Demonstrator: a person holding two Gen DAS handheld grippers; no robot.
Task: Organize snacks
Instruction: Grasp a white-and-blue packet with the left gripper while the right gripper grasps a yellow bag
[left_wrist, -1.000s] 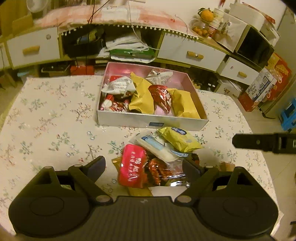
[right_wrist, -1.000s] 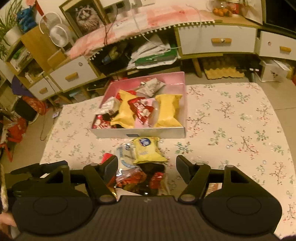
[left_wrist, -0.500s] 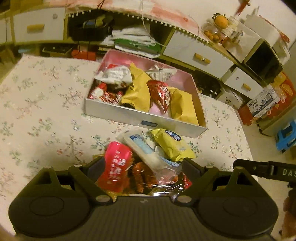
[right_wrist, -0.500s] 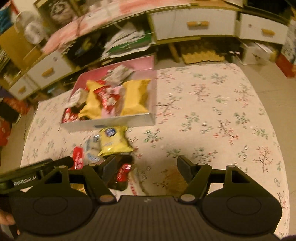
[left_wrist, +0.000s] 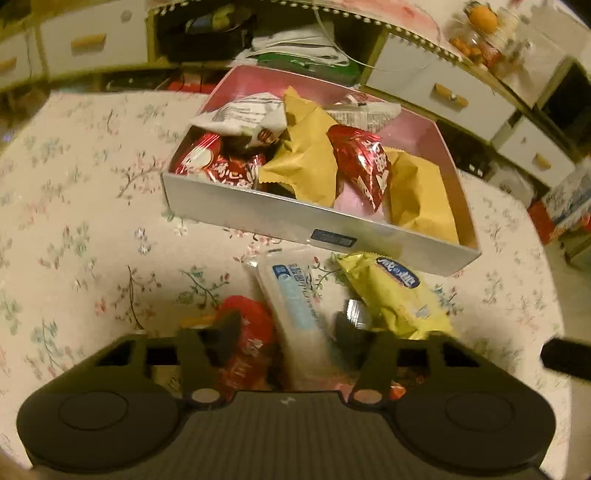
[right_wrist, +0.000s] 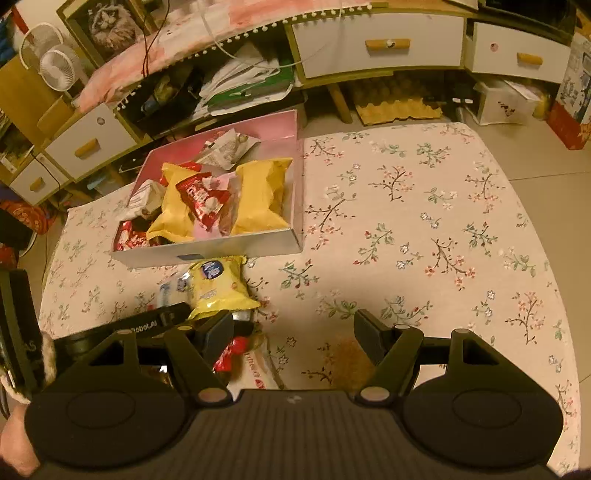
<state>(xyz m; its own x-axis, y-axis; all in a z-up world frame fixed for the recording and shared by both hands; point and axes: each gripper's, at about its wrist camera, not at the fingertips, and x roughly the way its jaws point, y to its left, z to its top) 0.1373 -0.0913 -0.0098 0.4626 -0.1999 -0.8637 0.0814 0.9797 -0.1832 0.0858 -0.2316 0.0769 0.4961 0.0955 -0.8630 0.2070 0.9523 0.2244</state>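
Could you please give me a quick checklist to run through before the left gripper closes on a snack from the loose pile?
1. Left gripper open: ok, jaws spread.
2. Jaws bracket one packet only: not ok; the red packet and the white and blue packet both sit between them.
3. Box has room: cannot tell; it is already heaped with packets.
4. Right gripper out of the way: ok; it is open over bare tablecloth, beside the pile.
5. Yellow packet clear of the grasp: cannot tell; it lies against the right finger.
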